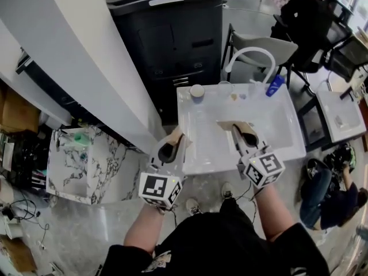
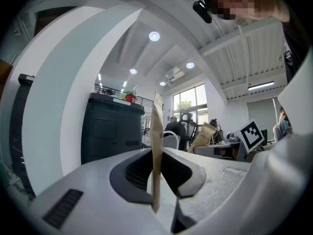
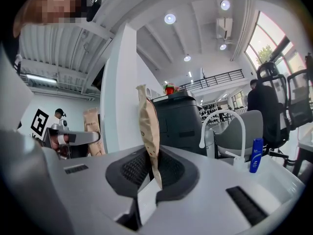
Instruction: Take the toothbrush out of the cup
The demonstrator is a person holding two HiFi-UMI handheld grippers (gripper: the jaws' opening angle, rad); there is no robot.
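White sink (image 1: pixel 241 164), straight ahead. The left gripper (image 1: pixel 175 141) and right gripper (image 1: pixel 240 134) each have their jaws pinched nearly closed on a brown paper packet (image 2: pixel 156 146). Small cup (image 1: pixel 197 92) upright on the sink's far rim, at 1 o'clock from the left gripper and 10 o'clock from the right, the left seemingly nearer; toothbrush too small to make out inside.

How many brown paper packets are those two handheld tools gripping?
2. One packet is pinched in the left gripper, the other packet in the right gripper. More could be hidden out of view.
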